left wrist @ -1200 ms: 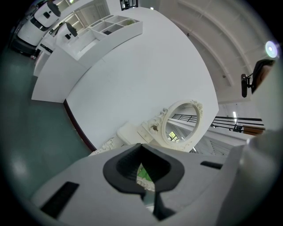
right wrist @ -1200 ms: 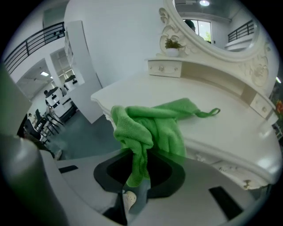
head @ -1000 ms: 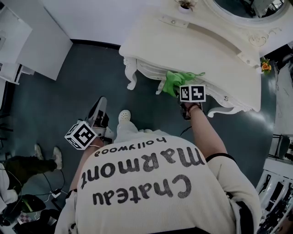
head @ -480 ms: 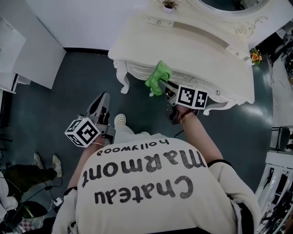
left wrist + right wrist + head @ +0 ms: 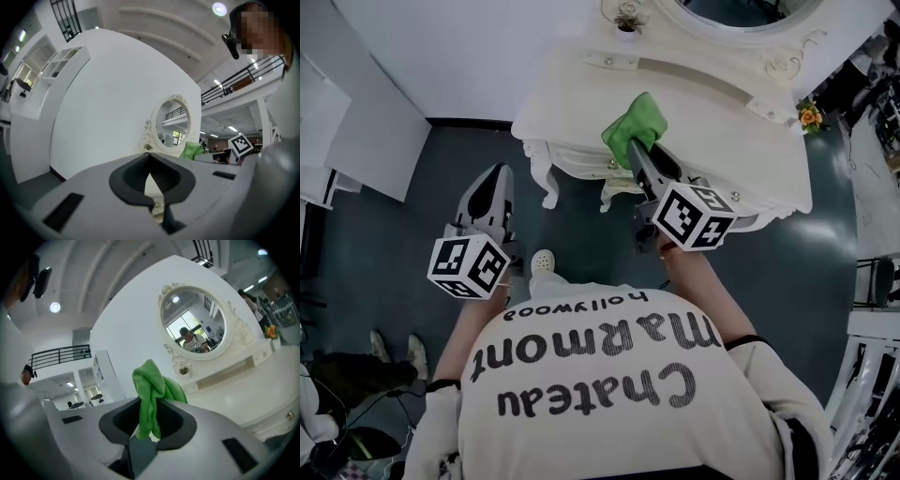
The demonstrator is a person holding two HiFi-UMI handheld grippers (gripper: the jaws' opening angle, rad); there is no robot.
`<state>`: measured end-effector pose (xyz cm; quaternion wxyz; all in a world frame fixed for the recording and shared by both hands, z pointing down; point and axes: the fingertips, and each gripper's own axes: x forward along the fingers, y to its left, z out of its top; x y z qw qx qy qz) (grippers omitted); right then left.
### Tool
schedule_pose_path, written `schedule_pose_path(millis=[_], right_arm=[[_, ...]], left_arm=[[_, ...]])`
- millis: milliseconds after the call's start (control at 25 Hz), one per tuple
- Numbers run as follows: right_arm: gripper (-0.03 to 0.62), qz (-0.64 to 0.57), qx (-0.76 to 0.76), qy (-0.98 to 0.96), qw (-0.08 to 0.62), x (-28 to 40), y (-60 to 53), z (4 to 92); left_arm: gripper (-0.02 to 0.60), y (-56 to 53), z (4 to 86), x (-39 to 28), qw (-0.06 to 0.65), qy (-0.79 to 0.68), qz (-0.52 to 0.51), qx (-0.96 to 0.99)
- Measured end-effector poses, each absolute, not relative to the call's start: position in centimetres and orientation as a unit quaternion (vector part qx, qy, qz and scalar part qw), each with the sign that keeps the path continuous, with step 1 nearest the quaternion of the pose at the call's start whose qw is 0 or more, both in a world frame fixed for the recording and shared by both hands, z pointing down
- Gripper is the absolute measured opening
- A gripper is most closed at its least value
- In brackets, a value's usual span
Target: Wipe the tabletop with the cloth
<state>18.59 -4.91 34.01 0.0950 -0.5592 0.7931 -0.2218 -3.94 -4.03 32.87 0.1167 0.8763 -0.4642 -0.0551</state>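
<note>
Holds the green cloth point(image 5: 634, 126) clenched in the right gripper point(image 5: 146, 430), bunched and sticking up above the jaws. Reaches that gripper in over the front edge of the white tabletop point(image 5: 741, 141), with the cloth over the tabletop's left part, short of the oval mirror point(image 5: 192, 324) at its back; cannot tell whether cloth meets surface. Carries the left gripper point(image 5: 490, 180) off the tabletop, beyond its left front corner, jaws pressed together on nothing.

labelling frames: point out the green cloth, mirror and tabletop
green cloth point(image 5: 636, 127), head view, middle of the bunched fabric
mirror point(image 5: 193, 324), right gripper view, centre of the glass
tabletop point(image 5: 741, 150), head view, bare right part
</note>
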Motion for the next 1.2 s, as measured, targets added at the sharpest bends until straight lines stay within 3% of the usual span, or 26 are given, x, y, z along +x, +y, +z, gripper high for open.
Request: schedule_pose_path(millis=[160,440,1200], right_arm=[[0.106,-0.175,-0.582,0.791,0.07,19.3,-4.6,33.7],[0.106,-0.163,-0.593,0.788,0.031,20.1,-4.4,35.6],[0.106,-0.167,-0.593,0.787,0.017,20.0,-5.9,36.8]], left_arm=[[0.008,-3.8,32.5,-2.8,0.09,-0.464,-0.046,0.88],[0.008,-3.8,34.0,-1.9,0.108,-0.462,-0.041,0.879],[0.008,-5.3,35.0,-2.3,0.119,-0.468,-0.037,0.875]])
